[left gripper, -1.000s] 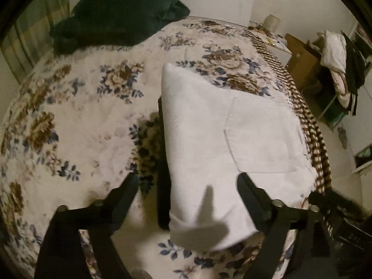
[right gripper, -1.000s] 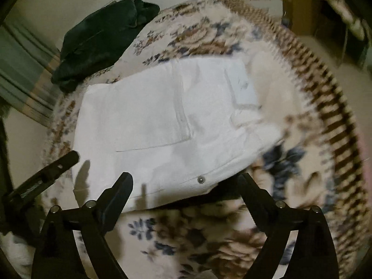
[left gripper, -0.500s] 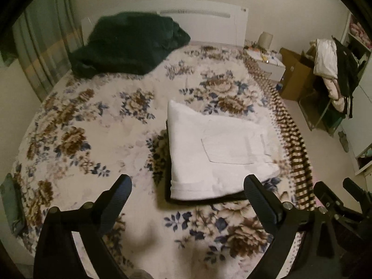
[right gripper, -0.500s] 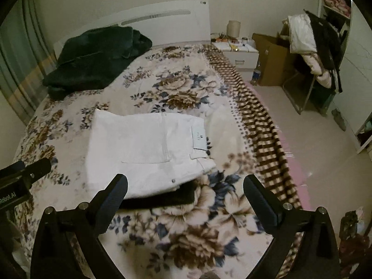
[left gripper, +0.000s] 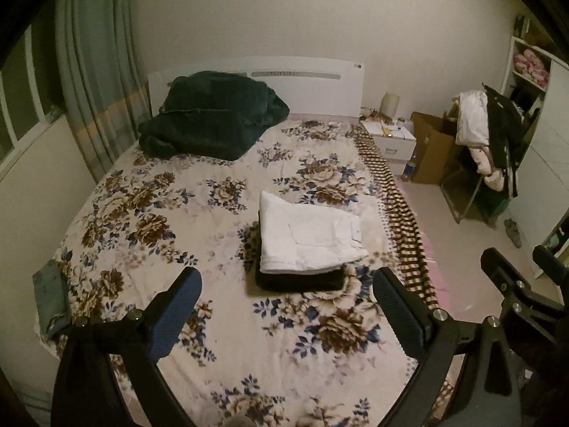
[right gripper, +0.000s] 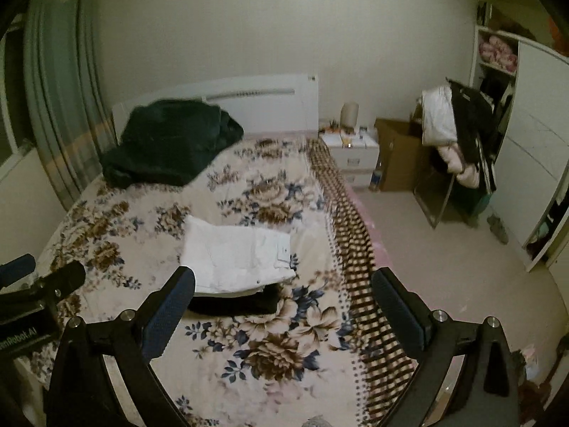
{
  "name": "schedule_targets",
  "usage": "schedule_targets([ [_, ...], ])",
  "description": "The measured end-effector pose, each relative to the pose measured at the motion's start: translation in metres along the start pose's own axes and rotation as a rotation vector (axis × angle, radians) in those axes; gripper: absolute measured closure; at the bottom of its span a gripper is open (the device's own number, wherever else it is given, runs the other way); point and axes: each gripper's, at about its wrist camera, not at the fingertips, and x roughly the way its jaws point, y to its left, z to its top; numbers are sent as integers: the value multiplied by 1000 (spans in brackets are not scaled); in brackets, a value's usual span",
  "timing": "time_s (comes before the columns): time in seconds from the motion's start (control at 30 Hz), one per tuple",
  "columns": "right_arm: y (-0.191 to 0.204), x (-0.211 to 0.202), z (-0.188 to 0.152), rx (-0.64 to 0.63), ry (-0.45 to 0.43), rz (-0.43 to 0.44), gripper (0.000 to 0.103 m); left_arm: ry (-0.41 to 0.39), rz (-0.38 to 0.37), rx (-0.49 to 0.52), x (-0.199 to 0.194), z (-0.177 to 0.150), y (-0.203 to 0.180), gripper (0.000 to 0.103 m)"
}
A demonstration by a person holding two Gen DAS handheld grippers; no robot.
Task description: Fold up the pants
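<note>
Pants folded atop dark garment; waist button visible only right view; both fingers wide apart, empty.

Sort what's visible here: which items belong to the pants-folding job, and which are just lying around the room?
Part of the job:
- folded white pants
- folded black garment under them
- left gripper, open
- right gripper, open

Just lying about:
- dark green blanket
- cardboard box
- white nightstand
- clothes heaped on rack

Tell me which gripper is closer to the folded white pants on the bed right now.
Left, though only slightly. The left gripper faces the white pants head-on; the right gripper is off to their right. Both are open, holding nothing.
</note>
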Motion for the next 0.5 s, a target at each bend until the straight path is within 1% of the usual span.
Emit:
schedule_targets([
  [0.13,-10,-67,-2,-13,-46,-1,0,-11,6,-24,-37,-14,-3,5],
  [0.23,-13,-110,-6,-37,-85,-13,0,-22,21,-34,-57,-23,-4,5],
  [0.3,-17,-136,-11,-36,-91,9,0,-23,28,-39,-66,-29,-6,4],
  [0.37,-20,-152,-14,-28,-80,47,0,-25,34,-43,-73,-32,-6,0],
  [0.4,-20,-160,-16,-32,-78,54,0,-27,37,-45,-78,-33,-6,0],
  [0.5,-20,-176,-20,-50,-88,51,0,-42,53,-49,-86,-34,-5,0],
])
